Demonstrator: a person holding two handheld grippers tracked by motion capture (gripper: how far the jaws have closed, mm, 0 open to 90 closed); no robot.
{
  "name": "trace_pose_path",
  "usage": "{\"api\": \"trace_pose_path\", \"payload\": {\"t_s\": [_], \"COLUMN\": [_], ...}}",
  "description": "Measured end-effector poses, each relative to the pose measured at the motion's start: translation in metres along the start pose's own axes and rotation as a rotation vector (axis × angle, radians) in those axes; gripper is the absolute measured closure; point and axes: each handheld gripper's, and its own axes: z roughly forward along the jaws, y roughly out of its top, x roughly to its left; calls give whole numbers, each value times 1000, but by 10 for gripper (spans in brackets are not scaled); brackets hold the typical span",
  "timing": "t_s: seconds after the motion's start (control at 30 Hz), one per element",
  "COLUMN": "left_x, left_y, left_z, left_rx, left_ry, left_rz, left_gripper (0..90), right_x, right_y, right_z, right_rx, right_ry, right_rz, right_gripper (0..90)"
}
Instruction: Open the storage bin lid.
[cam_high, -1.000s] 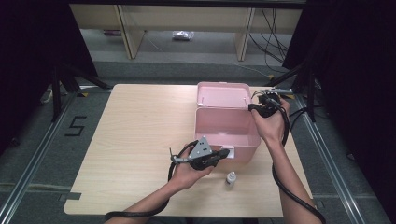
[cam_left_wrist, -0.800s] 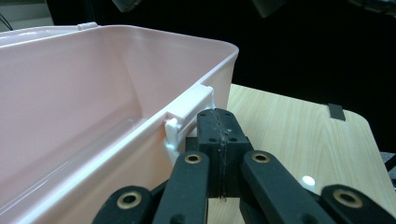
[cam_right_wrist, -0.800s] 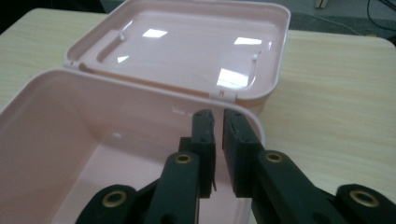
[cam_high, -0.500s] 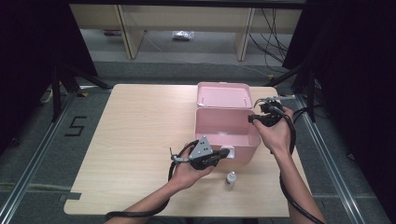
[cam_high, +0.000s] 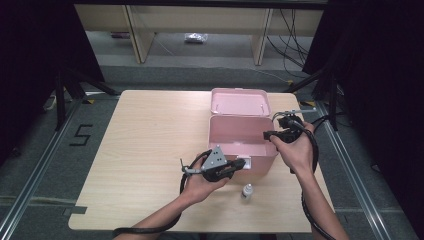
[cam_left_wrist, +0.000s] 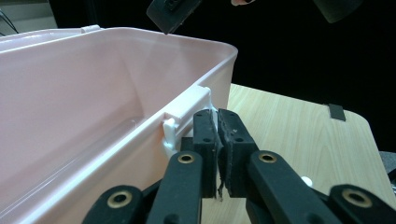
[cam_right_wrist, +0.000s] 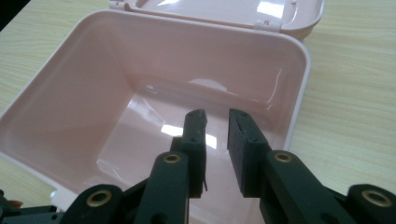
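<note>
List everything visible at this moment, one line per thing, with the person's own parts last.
Box: one, pink, open and empty, right half of table.
Lid: one, pink, hinged open behind the box.
Latch: one, white, front wall of box.
Small bottle: one, whitish, on table in front of box.
Table: one, light wood.
Left gripper: one, black, jaws nearly together at the latch.
Right gripper: one, black, jaws apart and empty over the box.

A small white bottle (cam_high: 246, 191) stands upright on the pale wooden surface (cam_high: 150, 150), near its front edge. On the grey floor to the left, a "5" (cam_high: 81, 135) is marked in black tape. Beyond the surface stands a low wooden shelf (cam_high: 200, 20), with black cables (cam_high: 292, 42) trailing at its right.
</note>
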Motion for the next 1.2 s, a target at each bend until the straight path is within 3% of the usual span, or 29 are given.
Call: {"api": "trace_pose_path", "payload": {"t_s": [0.03, 0.07, 0.13, 0.23, 0.33, 0.4, 0.43, 0.47, 0.5, 0.53, 0.57, 0.67, 0.7, 0.73, 0.77, 0.87, 0.9, 1.0, 1.2], "left_x": [0, 0, -1, -1, -1, -1, -2, -2, -2, -2, -2, -2, -1, 0, 1, 3, 4, 7, 13], "left_y": [0, 1, 2, 3, 4, 6, 7, 8, 8, 9, 10, 11, 12, 13, 13, 14, 15, 16, 18], "left_z": [0, -1, -3, -6, -9, -11, -13, -14, -16, -17, -20, -24, -30, -33, -36, -45, -48, -57, -74], "left_rx": [0, 3, -7, -12, -18, -18, -21, -19, -25, -29, -26, -35, -34, -35, -32, -35, -39, -41, -43], "left_ry": [2, 3, 5, 7, 3, 7, 7, 10, 8, 9, 10, 13, 23, 26, 31, 46, 50, 62, 91], "left_rz": [-4, -1, -10, -7, -1, -1, -1, 0, -1, 0, 4, 3, -1, -4, -4, -8, -14, -24, -37], "left_gripper": [846, 842, 831, 819, 816, 813, 811, 808, 803, 800, 796, 788, 787, 786, 784, 780, 777, 762, 724], "right_x": [2, 0, 7, 6, 6, 6, 8, 7, 10, 6, 7, 10, 11, 13, 9, 14, 11, 17, 22], "right_y": [-1, -1, -4, -5, -5, -5, -5, -6, -6, -6, -7, -8, -10, -11, -12, -16, -16, -19, -24], "right_z": [0, -1, -2, -2, -4, -5, -6, -6, -8, -8, -9, -10, -13, -13, -14, -17, -18, -22, -27], "right_rx": [4, 8, 8, 3, 14, 7, 10, -4, 12, 1, 15, 11, 30, 23, 16, 38, 41, 57, 75], "right_ry": [-5, -6, 21, 0, 21, 23, 5, 4, 21, 21, 5, 28, 3, 29, 47, 13, 45, 47, 78], "right_rz": [15, -11, 39, 4, -5, -5, 18, -4, 20, -25, -21, -7, -19, 6, -41, -29, -53, -16, -80], "right_gripper": [774, 774, 768, 766, 760, 758, 757, 756, 755, 755, 755, 753, 752, 751, 751, 750, 750, 749, 736]}}
